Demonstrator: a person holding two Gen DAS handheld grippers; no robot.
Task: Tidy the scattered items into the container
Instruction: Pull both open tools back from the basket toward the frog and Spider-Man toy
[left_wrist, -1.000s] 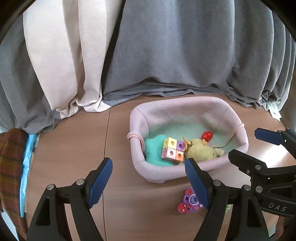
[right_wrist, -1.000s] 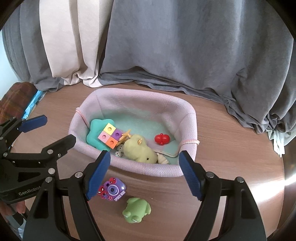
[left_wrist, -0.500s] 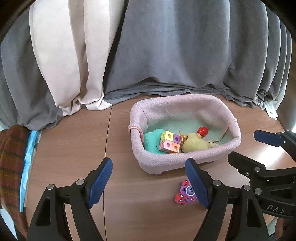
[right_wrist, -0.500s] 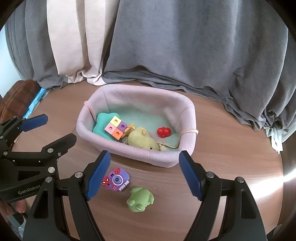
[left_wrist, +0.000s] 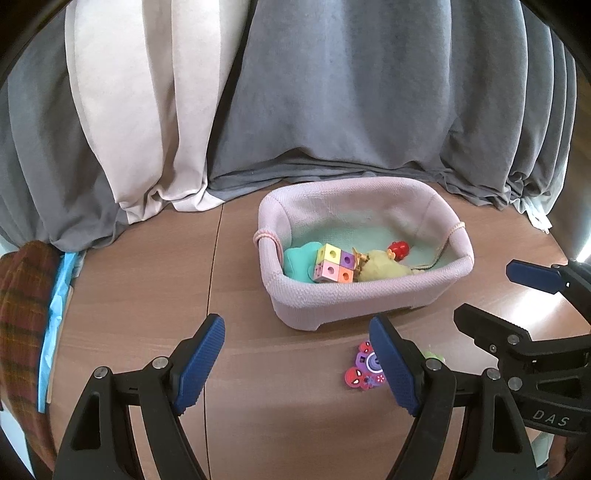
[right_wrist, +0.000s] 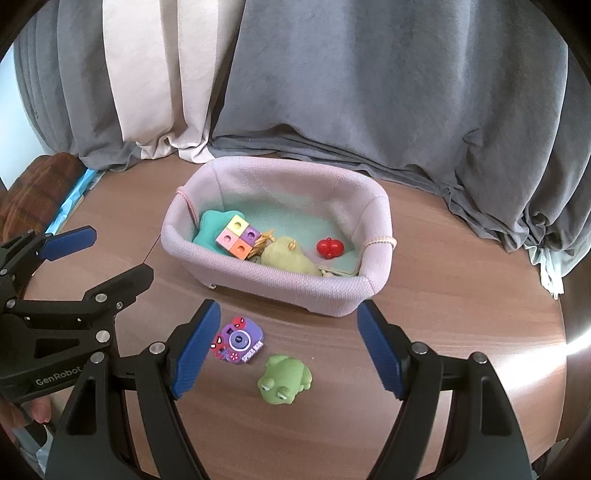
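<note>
A pink fabric basket (right_wrist: 280, 284) stood mid-table, holding colored cubes (right_wrist: 237, 242), a teal shape, a yellow plush and a red toy. A purple toy camera (right_wrist: 238, 339) and green frog (right_wrist: 284, 379) lay before its near wall.

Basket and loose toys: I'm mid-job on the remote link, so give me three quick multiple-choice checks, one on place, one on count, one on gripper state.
1. Where is the green frog?
A. in the basket
B. on the table in front of the basket
C. between the left gripper's fingers

2. How many toys lie on the table outside the basket?
A. none
B. two
C. four

3. How is the right gripper?
A. open and empty
B. shut on the frog
C. shut on the basket rim

Answers:
1 B: the frog sits on the bare wood on the near side of the basket, beside the purple camera toy.
2 B: only the frog and the camera toy are out; the cube block, the red toy and the rest are inside.
3 A: its blue pads stand wide apart with nothing pressed between them.
</note>
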